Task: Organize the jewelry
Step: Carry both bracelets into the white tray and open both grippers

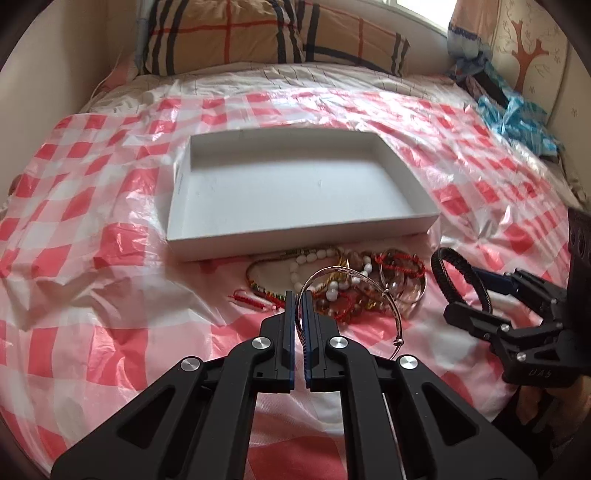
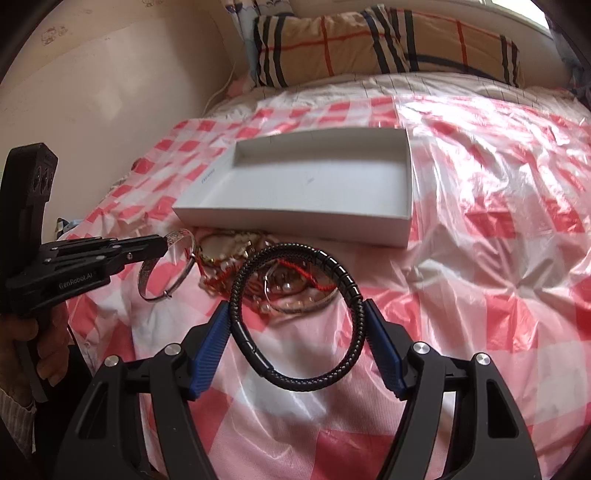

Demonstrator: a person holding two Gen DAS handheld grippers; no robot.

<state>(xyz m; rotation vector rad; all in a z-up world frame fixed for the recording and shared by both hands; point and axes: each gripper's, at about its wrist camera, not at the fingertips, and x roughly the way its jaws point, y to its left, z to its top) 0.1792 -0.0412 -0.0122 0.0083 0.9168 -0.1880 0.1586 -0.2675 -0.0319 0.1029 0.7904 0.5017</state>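
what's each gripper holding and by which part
Left gripper pinches the silver bangle by its band. Right gripper spans the black braided bracelet across its sides.

A bed (image 1: 110, 258) is filling the room, a crinkled red-and-white checked plastic sheet (image 2: 498, 221) lying over it and catching glare from daylight that is coming through a window (image 1: 417, 7) behind the headboard end. Two tan plaid pillows (image 1: 221, 37) are leaning at the head against a plain cream wall (image 2: 92, 92), with a pale striped bedsheet (image 2: 406, 83) showing just below them. In the left wrist view, a cushion with a brown tree pattern (image 1: 528, 48) is standing at the right edge beside crumpled blue cloth (image 1: 513, 122).
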